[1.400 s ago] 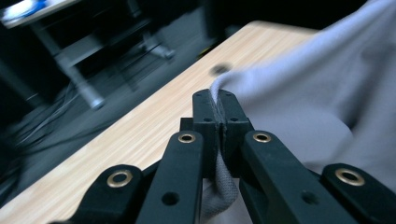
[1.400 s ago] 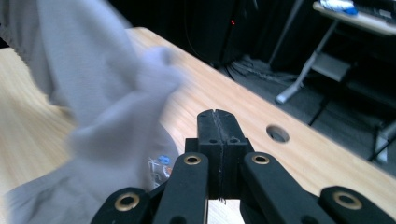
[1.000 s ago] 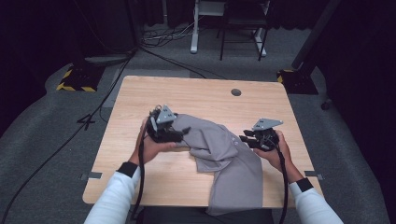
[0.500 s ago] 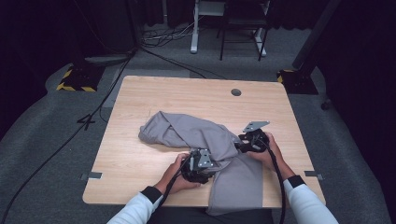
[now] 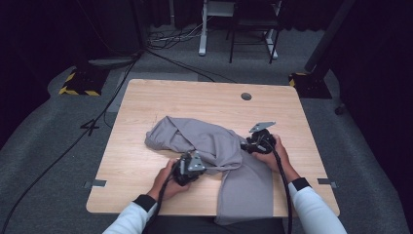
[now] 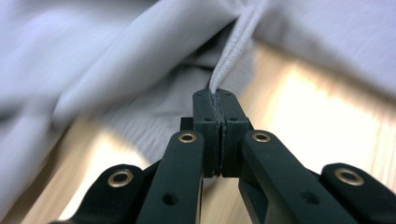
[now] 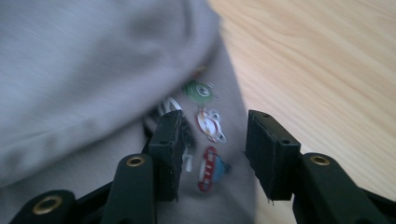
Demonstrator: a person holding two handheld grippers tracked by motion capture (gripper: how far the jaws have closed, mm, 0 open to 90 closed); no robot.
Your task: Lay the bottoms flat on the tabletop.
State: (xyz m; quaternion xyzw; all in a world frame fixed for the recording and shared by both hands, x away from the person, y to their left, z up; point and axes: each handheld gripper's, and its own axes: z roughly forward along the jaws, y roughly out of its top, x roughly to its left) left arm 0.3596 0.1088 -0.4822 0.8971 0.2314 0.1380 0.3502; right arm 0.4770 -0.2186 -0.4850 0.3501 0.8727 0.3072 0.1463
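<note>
A grey garment (image 5: 209,141) lies crumpled across the middle of the wooden table (image 5: 195,100), one part hanging over the near edge (image 5: 246,195). My left gripper (image 5: 191,166) sits at the garment's near left side, shut on a thin fold of the grey cloth (image 6: 233,51). At the garment's right side my right gripper (image 5: 253,143) stands open, its jaws either side of small coloured prints (image 7: 210,123) on the fabric (image 7: 84,70). In the left gripper view the pinched edge rises taut from my left gripper (image 6: 215,100). My right gripper (image 7: 212,140) holds nothing.
A round cable hole (image 5: 246,96) lies near the table's far edge. Bare wood (image 7: 322,60) stretches right of the garment. Cables (image 5: 73,141) trail over the grey floor at the left, and a chair and desk legs (image 5: 234,29) stand behind the table.
My left gripper came from the garment's far left to its near side and took hold of a fold. The cloth spread leftward. My right gripper shifted slightly left.
</note>
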